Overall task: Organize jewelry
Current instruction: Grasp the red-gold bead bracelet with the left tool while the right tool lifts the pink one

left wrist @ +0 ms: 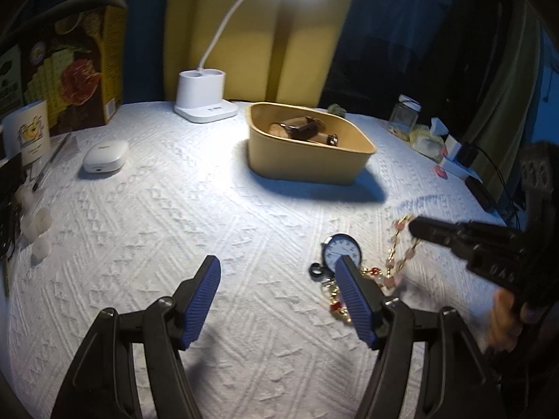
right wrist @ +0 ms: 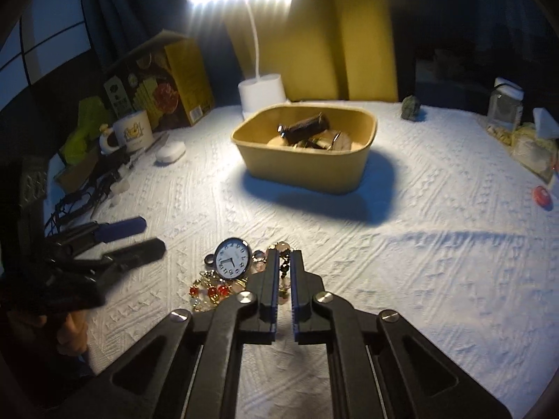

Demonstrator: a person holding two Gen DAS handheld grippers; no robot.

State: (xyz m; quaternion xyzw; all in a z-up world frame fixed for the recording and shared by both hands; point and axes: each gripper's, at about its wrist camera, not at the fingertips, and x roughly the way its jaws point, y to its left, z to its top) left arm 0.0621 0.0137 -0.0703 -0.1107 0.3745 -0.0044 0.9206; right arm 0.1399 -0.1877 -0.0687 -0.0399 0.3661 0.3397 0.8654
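Clamping our right gripper's (right wrist: 283,256) fingers on a pink beaded bracelet (left wrist: 398,244) beside the watch (right wrist: 232,257) on the tabletop, left gripper (left wrist: 277,267) spread wide, we likely lift toward the box (right wrist: 363,171) next.

left wrist: looking low from near left toward far lamp (left wrist: 206,101) | right wrist: looking closer over jewelry (right wrist: 223,279) | sharing tan bin (left wrist: 307,150), white cloth (left wrist: 174,209)

The right claw (right wrist: 284,265) hides part of the pink bead bracelet (right wrist: 279,248); whether it pinches the beads is unclear.
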